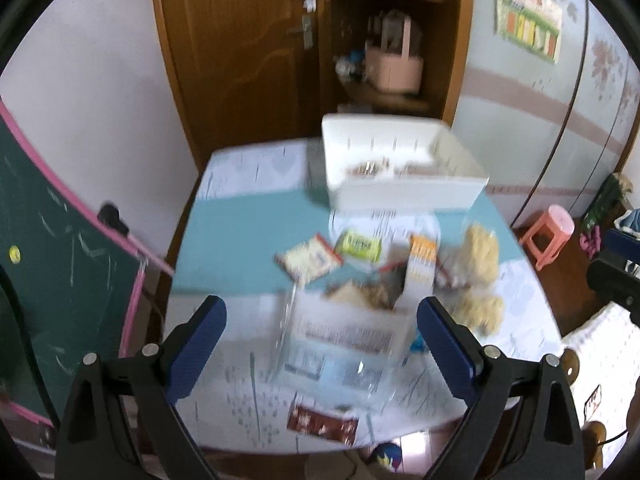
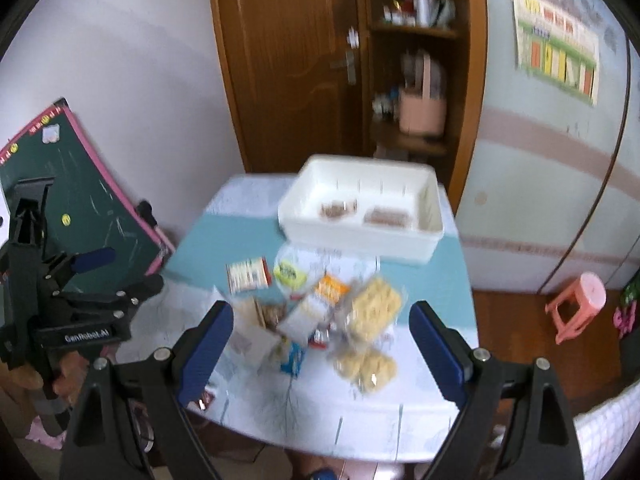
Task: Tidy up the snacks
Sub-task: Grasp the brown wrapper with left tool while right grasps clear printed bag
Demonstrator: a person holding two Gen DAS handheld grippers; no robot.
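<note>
My left gripper and right gripper both gape wide, holding nothing, above the table with its teal-and-white cloth. The snacks lie heaped mid-table; the white bin sits behind them, near a wooden door, with a chalkboard at left.

A home room — wooden door, child's chalkboard.

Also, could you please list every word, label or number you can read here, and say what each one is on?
"GenRobot.AI": on the black body of the left hand-held gripper, seen in the right wrist view.
Print on the snack packets, wall poster and chalkboard: too blurred to read.
</note>
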